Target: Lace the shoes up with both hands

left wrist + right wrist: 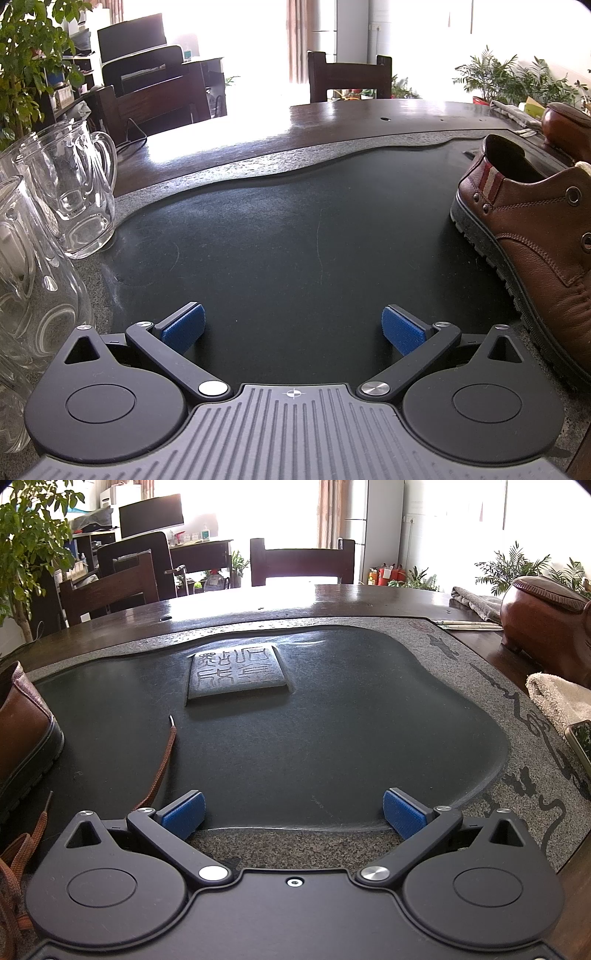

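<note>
Over the dark stone tea tray (277,229) set into the wooden desk (369,118):

Left claw (293,328): spread wide, blue pads (183,328) far apart, grasping nothing and touching nothing; bare tray surface lies between the fingers.

Right claw (294,814): likewise released, blue pads (404,814) wide apart, empty; it sits above the near speckled rim of the tray.

Brown leather shoe (532,236): upright on the tray, dark lugged sole, red-and-white striped heel tab, metal eyelets showing along the upper. In the left wrist view it stands to the right of the left claw, heel pointing away, apart from the fingers. In the right wrist view its toe (26,731) shows at the left edge.

Brown shoelace (162,768): loose, trailing across the tray from the lower left, its tipped end lying free ahead of the right claw's left finger; further loops (14,853) lie at the left edge beside the claw body. Not held by either claw.

Other items: glass mugs (70,192) on the tray rim left of the left claw; a carved square stone block (236,674) well ahead of the right claw; a folded white towel (554,698) on the right.
</note>
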